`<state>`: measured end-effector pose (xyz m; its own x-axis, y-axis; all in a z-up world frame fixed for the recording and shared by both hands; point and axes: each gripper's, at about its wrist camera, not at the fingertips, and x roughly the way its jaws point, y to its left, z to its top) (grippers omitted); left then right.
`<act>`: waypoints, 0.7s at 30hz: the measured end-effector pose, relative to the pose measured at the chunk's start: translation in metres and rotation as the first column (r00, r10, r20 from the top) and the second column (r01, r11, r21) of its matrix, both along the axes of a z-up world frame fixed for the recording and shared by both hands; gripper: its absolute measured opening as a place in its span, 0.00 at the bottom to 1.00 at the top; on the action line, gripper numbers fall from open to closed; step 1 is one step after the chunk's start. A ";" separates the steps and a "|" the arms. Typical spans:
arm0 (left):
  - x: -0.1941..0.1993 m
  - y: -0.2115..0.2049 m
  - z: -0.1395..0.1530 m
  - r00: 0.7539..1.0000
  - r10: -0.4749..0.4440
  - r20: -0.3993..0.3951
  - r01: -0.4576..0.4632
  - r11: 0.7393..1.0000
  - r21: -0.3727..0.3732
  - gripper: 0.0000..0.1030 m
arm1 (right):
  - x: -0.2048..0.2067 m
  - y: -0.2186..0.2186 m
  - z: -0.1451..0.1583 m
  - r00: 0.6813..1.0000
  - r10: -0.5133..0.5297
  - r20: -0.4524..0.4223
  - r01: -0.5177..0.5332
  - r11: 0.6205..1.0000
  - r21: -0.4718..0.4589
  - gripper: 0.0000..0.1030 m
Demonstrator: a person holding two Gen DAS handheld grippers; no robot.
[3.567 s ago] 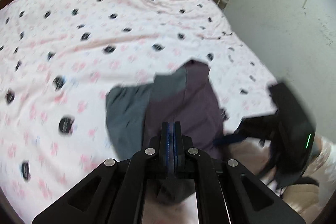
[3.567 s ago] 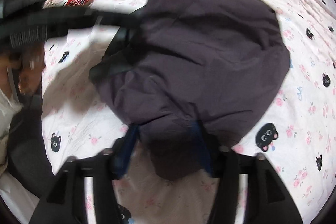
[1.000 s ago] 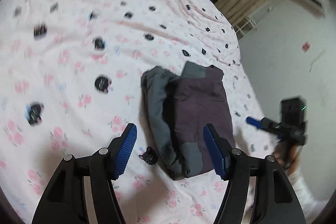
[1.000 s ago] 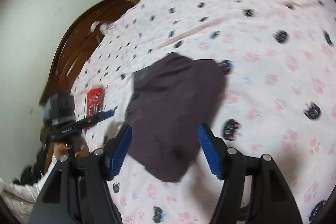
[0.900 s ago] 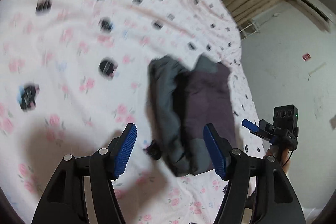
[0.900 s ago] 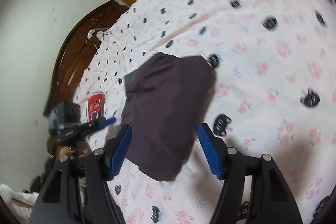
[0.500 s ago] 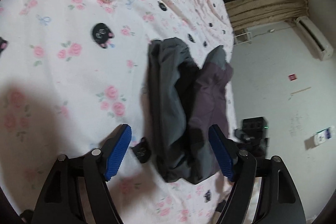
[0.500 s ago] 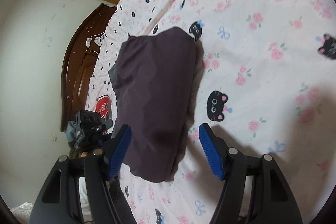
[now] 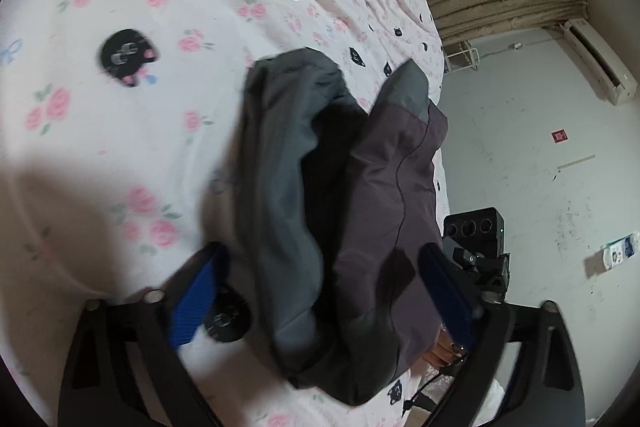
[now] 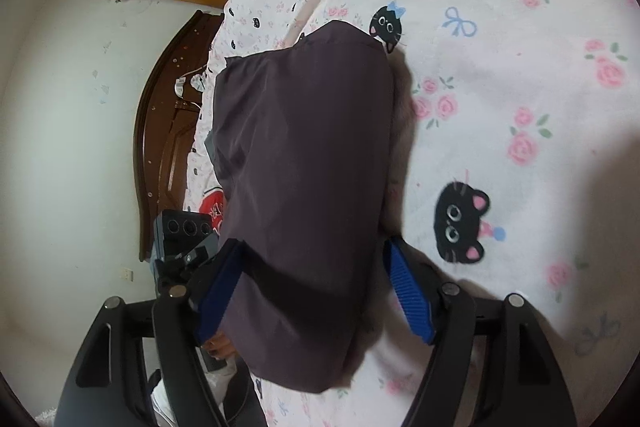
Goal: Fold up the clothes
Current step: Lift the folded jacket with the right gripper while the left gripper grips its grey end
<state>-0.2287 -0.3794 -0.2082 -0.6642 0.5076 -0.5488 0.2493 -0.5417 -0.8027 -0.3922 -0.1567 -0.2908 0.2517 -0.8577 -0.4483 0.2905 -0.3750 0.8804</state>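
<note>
Left wrist view: both spread, empty claws, left claw (image 9: 320, 291) and right claw (image 10: 316, 291), have been lowered astride the folded garment (image 9: 340, 211).

A folded dark purple garment (image 10: 304, 187) (grey panels showing along its open edge) lies bundled on the bed (image 10: 520, 67).

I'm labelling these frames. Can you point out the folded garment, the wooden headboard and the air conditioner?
folded garment (image 10: 304, 163): right wrist view, middle of its purple top layer.
wooden headboard (image 10: 160, 147): right wrist view, its curved dark panel.
air conditioner (image 9: 600, 63): left wrist view, its white casing.
</note>
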 end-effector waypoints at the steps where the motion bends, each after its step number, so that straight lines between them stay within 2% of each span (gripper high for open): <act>1: 0.000 0.003 0.002 1.000 -0.009 0.001 0.009 1.000 -0.016 0.99 | -0.001 -0.002 -0.001 1.000 -0.004 0.008 0.005 1.000 -0.008 0.72; 3: -0.003 0.009 0.005 0.999 -0.035 -0.008 0.035 0.999 -0.030 0.99 | -0.001 -0.006 -0.002 1.000 -0.007 0.018 0.007 1.000 -0.024 0.73; 6: -0.007 0.017 0.005 0.997 -0.067 -0.035 0.067 0.997 0.022 0.99 | 0.001 -0.014 -0.001 1.000 0.000 0.007 0.000 1.000 -0.028 0.74; 7: -0.008 0.019 0.005 0.997 -0.071 -0.034 0.072 0.997 0.012 0.99 | 0.002 -0.016 -0.001 1.000 0.001 0.005 -0.001 0.999 -0.032 0.74; 9: -0.009 0.023 0.005 0.996 -0.082 -0.039 0.083 0.997 0.011 0.97 | 0.003 -0.014 -0.001 1.000 -0.002 0.006 0.002 0.999 -0.049 0.73; 11: -0.009 0.024 0.004 0.996 -0.081 -0.041 0.082 0.997 0.007 0.90 | 0.003 -0.013 -0.002 1.000 -0.003 0.009 0.004 0.998 -0.057 0.69; 13: -0.006 0.023 0.003 0.996 -0.084 -0.043 0.084 0.996 0.014 0.63 | 0.004 -0.007 -0.003 1.000 -0.004 0.009 0.004 0.998 -0.060 0.63; 14: -0.005 0.022 0.002 0.995 -0.084 -0.046 0.085 0.996 0.019 0.58 | 0.004 -0.005 -0.001 1.000 -0.005 0.001 0.005 0.998 -0.060 0.60; 16: -0.003 0.018 0.002 0.996 -0.074 -0.050 0.075 0.997 0.031 0.43 | 0.005 -0.002 0.003 1.000 -0.006 -0.014 0.005 0.998 -0.059 0.55; 17: -0.005 0.016 0.003 0.996 -0.070 -0.052 0.072 0.997 0.034 0.39 | 0.006 -0.001 0.005 1.000 -0.007 -0.021 0.006 0.998 -0.058 0.53; 19: -0.009 0.013 0.005 0.996 -0.069 -0.061 0.071 0.997 0.041 0.24 | 0.006 0.002 0.009 0.999 -0.009 -0.036 0.006 0.998 -0.057 0.50; 21: -0.010 0.016 0.010 0.994 -0.080 -0.072 0.083 0.996 0.037 0.18 | 0.007 0.005 0.012 0.999 -0.010 -0.051 0.007 0.998 -0.056 0.47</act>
<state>-0.2384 -0.3632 -0.1985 -0.6562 0.5820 -0.4803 0.1474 -0.5254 -0.8380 -0.3848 -0.1515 -0.2783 0.2222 -0.8839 -0.4115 0.3325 -0.3280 0.8842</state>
